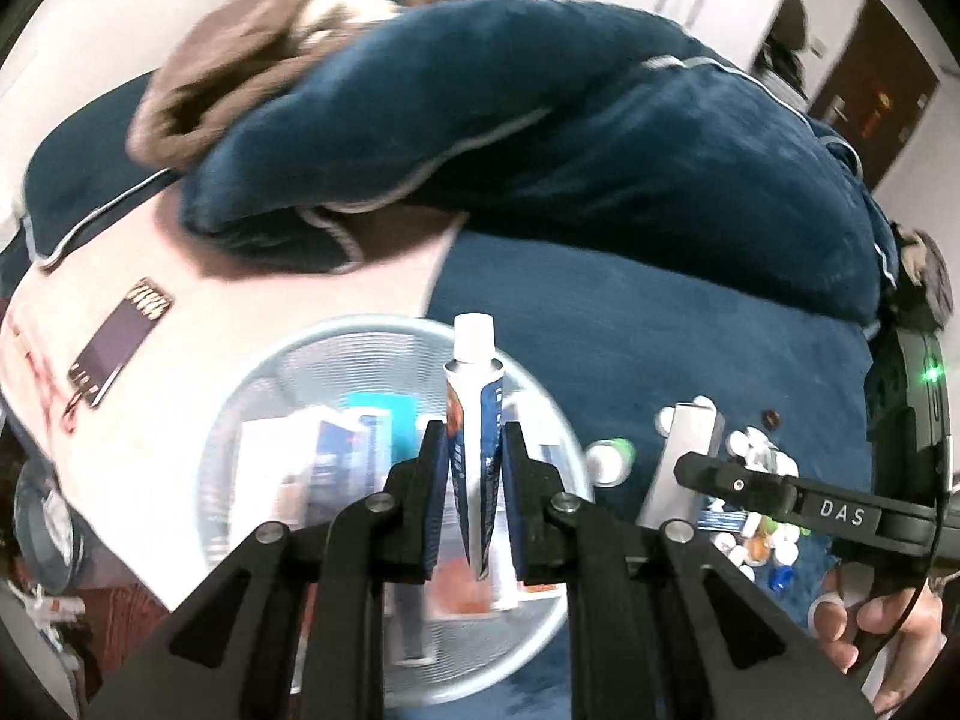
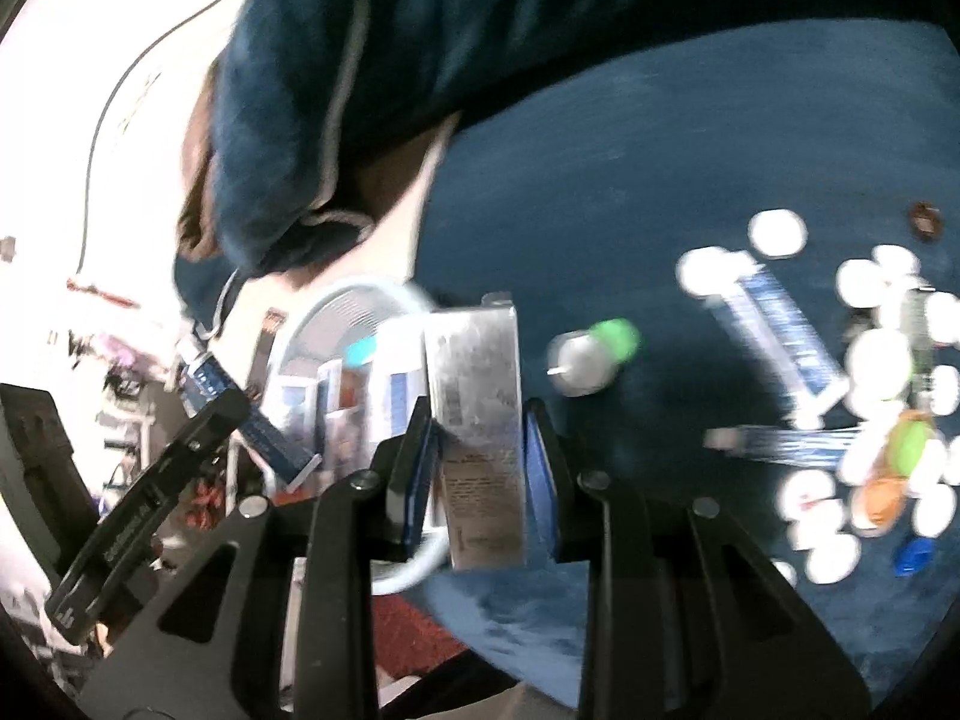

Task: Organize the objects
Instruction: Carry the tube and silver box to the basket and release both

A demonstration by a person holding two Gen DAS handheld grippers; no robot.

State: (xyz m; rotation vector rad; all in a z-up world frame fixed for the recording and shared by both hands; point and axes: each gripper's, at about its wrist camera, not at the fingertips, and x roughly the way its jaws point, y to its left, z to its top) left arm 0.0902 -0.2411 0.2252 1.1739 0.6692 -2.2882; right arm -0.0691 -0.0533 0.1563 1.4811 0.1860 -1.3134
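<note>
Dark blue bedding covers most of the surface, with a pale sheet off to one side and a big rumpled blue blanket heaped up behind.

So the left gripper is clamped tight on a white-capped tube, cap pointing away from the camera, and it's hanging right above a round see-through basket that already has some boxes in it. The right gripper has its jaws closed narrow on a silvery box, held upright just beside that same basket. From the left camera you can see the silvery box and the right gripper off to the side, plus the hand holding it.

Further out on the blue bedding there's a small bottle with a green cap lying on its side, then a scattered pile of white caps and little bottles with 2 blue-striped tubes mixed in. It's blurry, so I can't say more about those. A flat dark phone-like thing lies on the pale sheet.
</note>
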